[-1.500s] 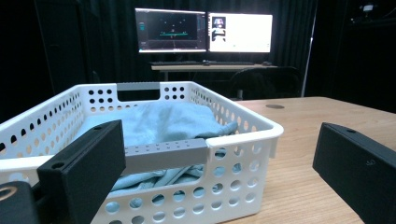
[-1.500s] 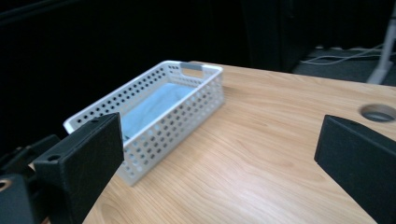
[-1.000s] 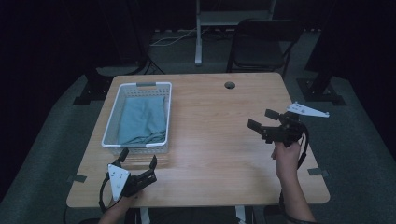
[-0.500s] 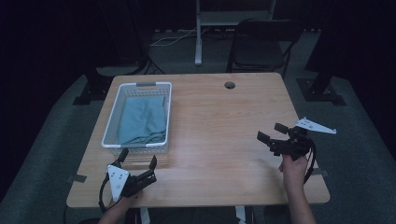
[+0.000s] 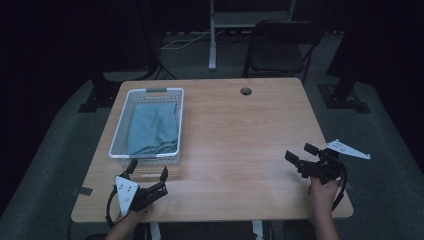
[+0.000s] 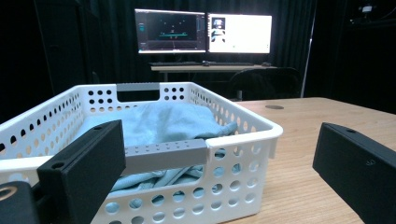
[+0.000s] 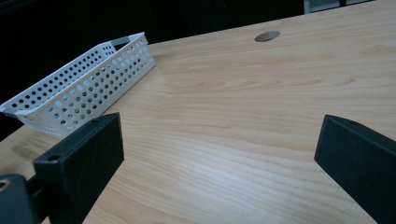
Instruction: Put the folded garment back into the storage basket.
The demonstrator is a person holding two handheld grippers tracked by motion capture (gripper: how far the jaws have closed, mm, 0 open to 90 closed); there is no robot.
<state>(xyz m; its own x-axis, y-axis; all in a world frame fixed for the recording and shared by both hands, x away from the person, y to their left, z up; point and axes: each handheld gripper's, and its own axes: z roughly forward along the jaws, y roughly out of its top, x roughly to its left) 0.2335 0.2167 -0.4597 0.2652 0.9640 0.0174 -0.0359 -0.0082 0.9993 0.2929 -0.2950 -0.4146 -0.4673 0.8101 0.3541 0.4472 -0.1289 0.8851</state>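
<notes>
Both pairs of jaws stand wide apart and empty: the left gripper (image 5: 148, 170) faces the white basket (image 5: 119, 131) of blue cloth (image 5: 152, 127) just ahead, while the right gripper (image 5: 301, 154) hovers over bare table (image 5: 235, 135).

In the left gripper view, the near wall of the white basket (image 6: 233, 154) is covering the lower folds of the light blue cloth (image 6: 163, 121), and the picture's left edge is cutting off the basket's left side. The two monitors (image 6: 203, 31) behind are showing content too small to read. In the right gripper view, the basket (image 7: 84, 79) is running off the left edge, its wall hiding whatever lies inside. In the high view, the bottom edge is cropping the person's forearms, and the folding chair (image 5: 282, 47) is sinking into darkness, perhaps partly behind the table (image 5: 240, 130).
</notes>
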